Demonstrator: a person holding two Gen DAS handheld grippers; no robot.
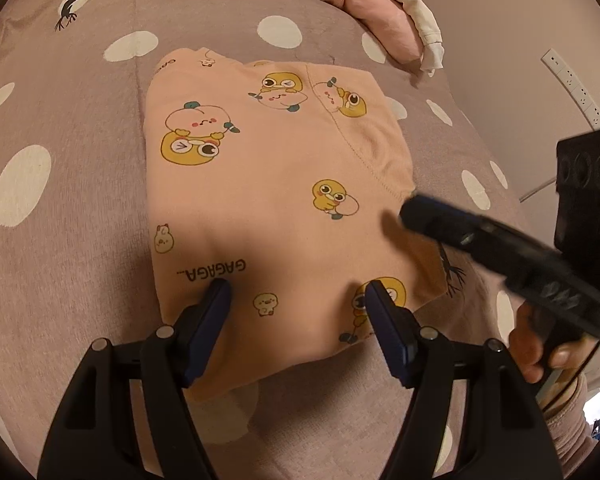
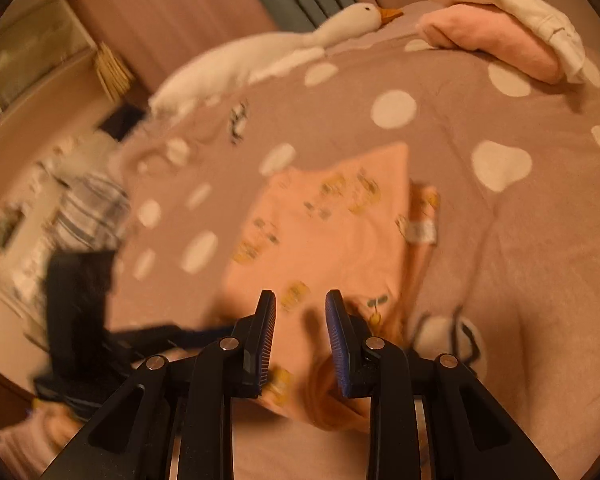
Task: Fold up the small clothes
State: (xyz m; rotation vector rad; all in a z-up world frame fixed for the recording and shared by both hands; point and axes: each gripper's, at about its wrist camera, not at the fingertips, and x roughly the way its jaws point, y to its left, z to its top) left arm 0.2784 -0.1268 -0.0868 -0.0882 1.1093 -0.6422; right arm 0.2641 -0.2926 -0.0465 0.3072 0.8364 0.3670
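A folded peach garment [image 1: 276,184] printed with yellow ducks lies flat on the mauve spotted bedspread [image 1: 80,140]. My left gripper [image 1: 296,292] is open, its two fingertips set wide apart on the garment's near edge, one beside the "GAGAGA" print. My right gripper [image 1: 414,214], held by a hand [image 1: 540,344], hovers over the garment's right side. In the blurred right wrist view the right gripper [image 2: 300,300] stands open by a narrow gap with nothing between the pads, above the garment [image 2: 332,232].
A folded pink cloth [image 1: 380,16] with a white cloth [image 1: 416,12] on it lies at the far right of the bed. A white goose toy [image 2: 340,24] lies along the far edge. A socket strip [image 1: 576,88] is on the wall to the right.
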